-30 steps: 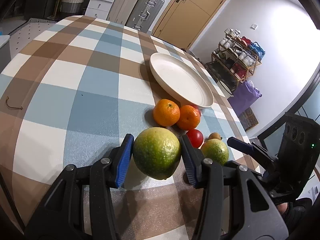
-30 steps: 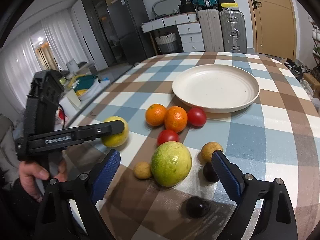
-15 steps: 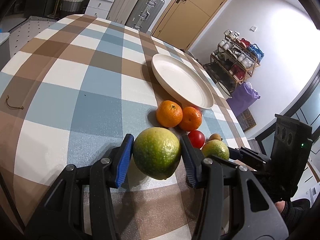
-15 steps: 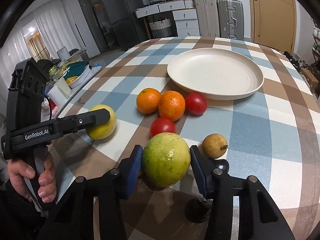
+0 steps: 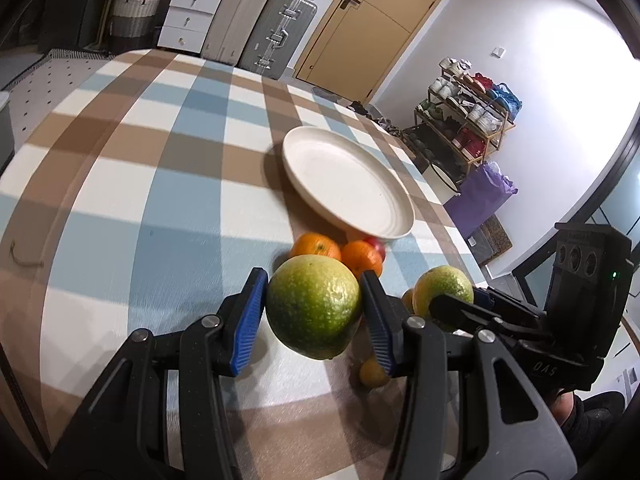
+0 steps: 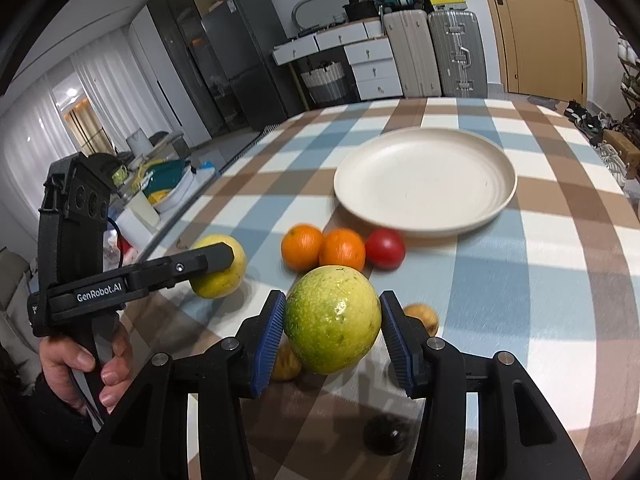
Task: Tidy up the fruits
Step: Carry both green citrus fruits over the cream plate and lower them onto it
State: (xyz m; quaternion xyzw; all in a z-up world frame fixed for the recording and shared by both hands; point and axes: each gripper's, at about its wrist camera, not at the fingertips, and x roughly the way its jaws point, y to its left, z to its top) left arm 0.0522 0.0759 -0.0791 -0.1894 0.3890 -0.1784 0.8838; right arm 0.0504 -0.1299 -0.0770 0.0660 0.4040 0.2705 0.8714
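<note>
Tabletop (image 6: 540,264) with blue, brown and white check cloth. An empty cream plate (image 6: 426,182) rests on it. Just before the plate: 2 oranges (image 6: 324,249), touching, and 1 red tomato (image 6: 385,248). Nearer still: 2 small brownish fruits (image 6: 421,317) and 1 dark round fruit (image 6: 387,434).

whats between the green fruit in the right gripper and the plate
In the right wrist view, two oranges and a red tomato sit on the cloth between the held green fruit and the plate.
</note>
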